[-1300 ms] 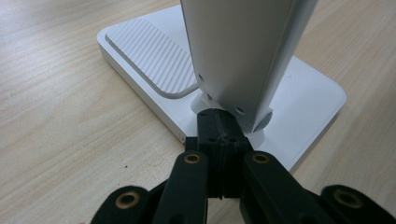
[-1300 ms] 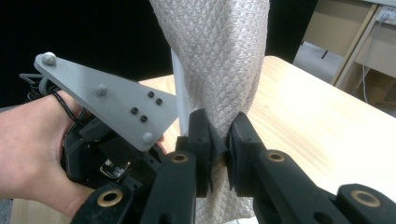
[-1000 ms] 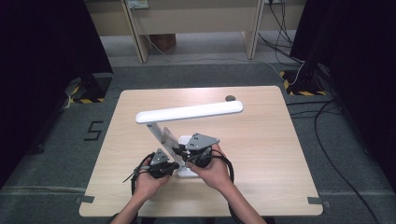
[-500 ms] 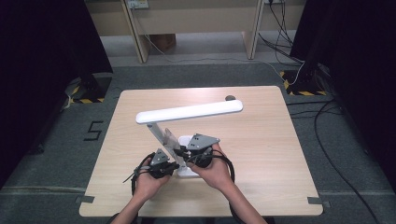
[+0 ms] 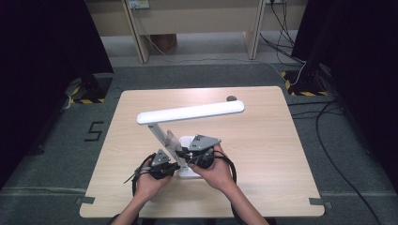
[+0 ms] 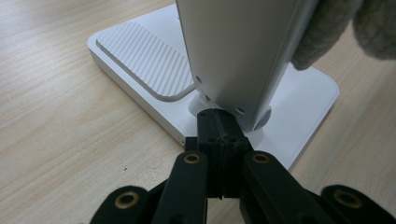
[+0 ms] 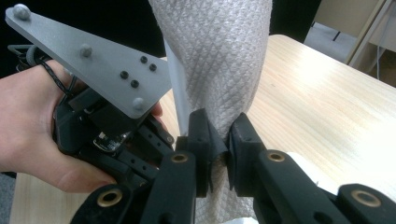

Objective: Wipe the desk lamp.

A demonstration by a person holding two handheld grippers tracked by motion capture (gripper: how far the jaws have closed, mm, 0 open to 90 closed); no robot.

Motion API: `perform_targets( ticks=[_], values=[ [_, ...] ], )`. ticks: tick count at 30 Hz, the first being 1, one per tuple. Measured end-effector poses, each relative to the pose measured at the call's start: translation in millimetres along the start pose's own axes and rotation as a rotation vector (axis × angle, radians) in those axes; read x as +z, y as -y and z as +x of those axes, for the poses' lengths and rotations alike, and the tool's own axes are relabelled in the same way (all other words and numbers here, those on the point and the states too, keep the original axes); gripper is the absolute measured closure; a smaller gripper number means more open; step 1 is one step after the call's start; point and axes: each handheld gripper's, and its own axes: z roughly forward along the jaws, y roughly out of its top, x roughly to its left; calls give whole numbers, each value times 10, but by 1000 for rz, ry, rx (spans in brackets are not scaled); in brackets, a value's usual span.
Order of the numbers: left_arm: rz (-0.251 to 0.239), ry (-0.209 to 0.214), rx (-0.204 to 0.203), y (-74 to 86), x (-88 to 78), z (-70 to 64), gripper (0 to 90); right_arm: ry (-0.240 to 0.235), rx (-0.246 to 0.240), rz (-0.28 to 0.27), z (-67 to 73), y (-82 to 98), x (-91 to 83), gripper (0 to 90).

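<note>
A white desk lamp stands on the wooden table (image 5: 263,140), its long head (image 5: 190,112) level above a slanted arm (image 5: 159,133). In the left gripper view the flat base (image 6: 140,60) has a ribbed pad. My left gripper (image 6: 219,123) is shut with nothing between its jaws, its tips against the hinge at the foot of the arm (image 6: 233,51). My right gripper (image 7: 219,140) is shut on a grey textured cloth (image 7: 215,60) that lies against the arm. Both grippers sit close together at the base, left gripper (image 5: 173,165) and right gripper (image 5: 188,157).
A small dark object (image 5: 231,98) lies near the table's far edge, behind the lamp head. The left hand and that gripper's grey plate (image 7: 93,60) are close at the left of the right gripper view. Cables (image 5: 328,154) run over the floor right of the table.
</note>
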Motion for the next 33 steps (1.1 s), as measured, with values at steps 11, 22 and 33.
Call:
perform_targets(
  ticks=[11, 22, 33],
  values=[
    [0, -3, 1, 0, 1, -3, 892, 4, 13, 17, -12, 56, 20, 817],
    [1, -2, 4, -2, 1, -6, 892, 3, 26, 35, -28, 111, 46, 817],
    [0, -4, 7, -1, 1, -7, 892, 0, 38, 62, -60, 178, 75, 816]
  ],
)
